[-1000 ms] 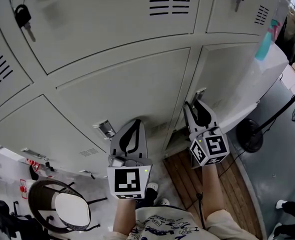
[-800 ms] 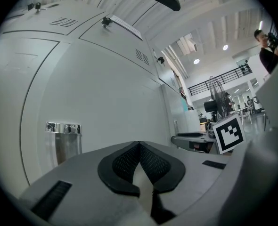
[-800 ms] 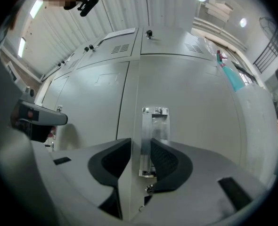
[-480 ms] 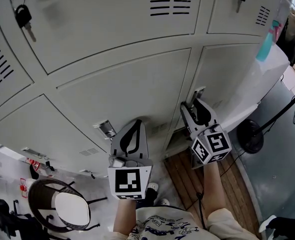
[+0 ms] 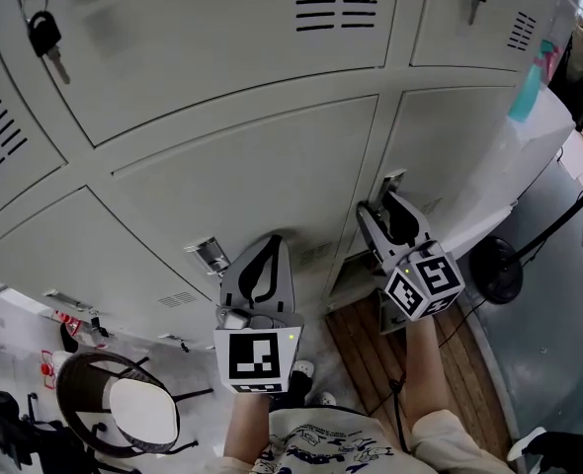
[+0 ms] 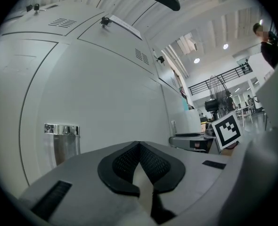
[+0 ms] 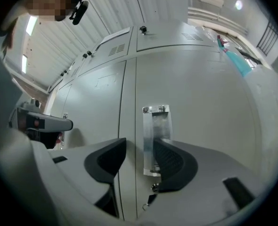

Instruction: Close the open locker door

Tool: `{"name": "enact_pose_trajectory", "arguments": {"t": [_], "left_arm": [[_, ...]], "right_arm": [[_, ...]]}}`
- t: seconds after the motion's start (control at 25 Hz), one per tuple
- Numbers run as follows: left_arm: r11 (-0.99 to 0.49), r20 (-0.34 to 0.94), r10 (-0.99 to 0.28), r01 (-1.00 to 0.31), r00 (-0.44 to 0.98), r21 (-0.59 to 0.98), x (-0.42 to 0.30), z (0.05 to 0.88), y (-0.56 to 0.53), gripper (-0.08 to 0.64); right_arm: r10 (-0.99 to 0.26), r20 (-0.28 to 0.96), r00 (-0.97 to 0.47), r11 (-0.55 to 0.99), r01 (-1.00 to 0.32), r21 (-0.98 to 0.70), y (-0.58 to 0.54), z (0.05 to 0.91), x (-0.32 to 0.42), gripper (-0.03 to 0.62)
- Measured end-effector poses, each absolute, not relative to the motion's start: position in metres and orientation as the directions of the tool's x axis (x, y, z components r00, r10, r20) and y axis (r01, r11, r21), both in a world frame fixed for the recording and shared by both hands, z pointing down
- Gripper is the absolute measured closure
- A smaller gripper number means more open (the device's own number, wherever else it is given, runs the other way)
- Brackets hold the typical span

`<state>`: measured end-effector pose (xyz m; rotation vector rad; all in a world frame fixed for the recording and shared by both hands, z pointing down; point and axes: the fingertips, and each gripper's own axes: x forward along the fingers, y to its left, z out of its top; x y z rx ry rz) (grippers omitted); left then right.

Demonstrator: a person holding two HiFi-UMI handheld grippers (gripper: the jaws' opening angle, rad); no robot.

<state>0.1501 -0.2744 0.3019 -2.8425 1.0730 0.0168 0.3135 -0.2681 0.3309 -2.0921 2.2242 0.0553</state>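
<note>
Grey sheet-metal lockers fill the head view. The right gripper (image 5: 383, 203) is up against the locker door (image 5: 469, 146) at its chrome handle (image 5: 393, 180). The left gripper (image 5: 269, 241) points at the neighbouring door (image 5: 252, 176), beside a second handle (image 5: 208, 255). The right hand is much the nearer to the task's door.

In the left gripper view, the 2 jaws are clenched together on nothing. They face plain door panel, with the second handle (image 6: 62, 144) off to the left.

In the right gripper view, the jaws have just been opening and stand released. The handle (image 7: 156, 126) runs upright between the 2 jaws, close by the right one, and no pad presses it. The locker door (image 7: 209, 102) looks flush along its seam, so it is probably shut already. Any last push would go straight ahead.
</note>
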Motion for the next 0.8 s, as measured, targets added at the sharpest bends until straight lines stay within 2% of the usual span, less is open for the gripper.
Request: {"name": "enact_pose_trajectory", "arguments": {"t": [0.24, 0.32, 0.8], "left_arm": [[-0.74, -0.047, -0.664, -0.665, 0.746, -0.1, 0.15, 0.303, -0.276, 0.558], [-0.74, -0.049, -0.664, -0.665, 0.746, -0.099, 0.15, 0.302, -0.276, 0.558], [-0.757, -0.058, -0.644, -0.646, 0.763, -0.096, 0.155, 0.299, -0.266, 0.558]], "right_arm": [[-0.994, -0.091, -0.057, 0.062, -0.997, -0.055, -0.268, 0.332, 0.318, 0.382], [-0.995, -0.087, -0.059, 0.063, -0.997, -0.046, -0.267, 0.333, 0.316, 0.351], [-0.994, -0.113, 0.003, 0.0, -1.0, -0.024, -0.235, 0.323, 0.32, 0.348]]}}
